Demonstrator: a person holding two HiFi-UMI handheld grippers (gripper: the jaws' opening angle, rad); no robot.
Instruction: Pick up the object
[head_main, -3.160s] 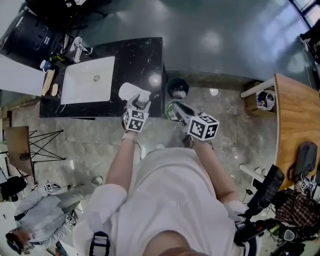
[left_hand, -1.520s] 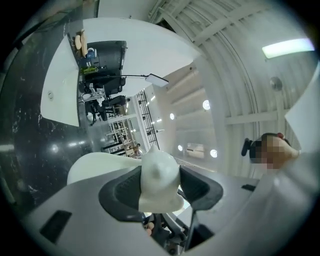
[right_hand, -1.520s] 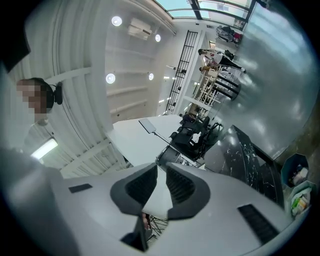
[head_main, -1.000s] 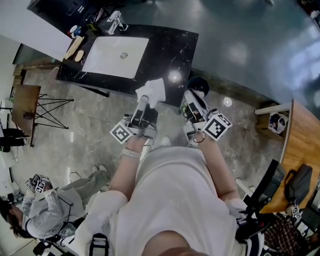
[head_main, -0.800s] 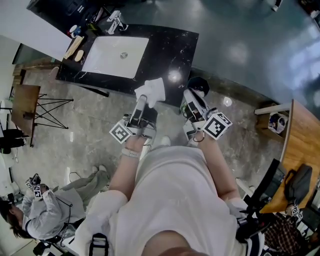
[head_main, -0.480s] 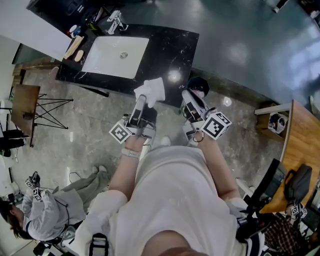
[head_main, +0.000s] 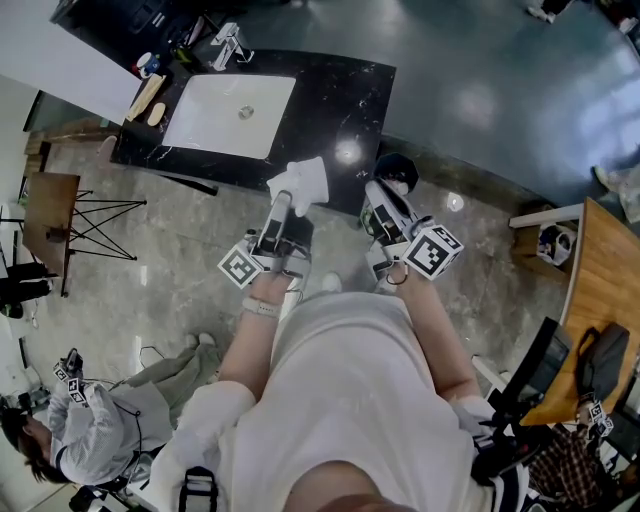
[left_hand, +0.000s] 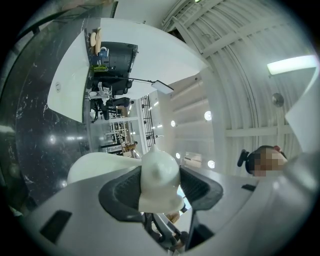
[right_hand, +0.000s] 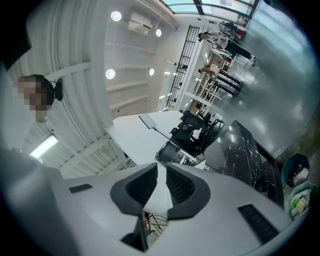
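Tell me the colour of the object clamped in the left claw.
White. The crumpled white object shows best in the left gripper view.

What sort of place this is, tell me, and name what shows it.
Probably a washroom mock-up in an open lab: a black marble counter with a white sink and faucet, a wooden desk with gear.

You're in open office-showroom space: black marble counter with white sink, polished stone floor, wooden desk at right.
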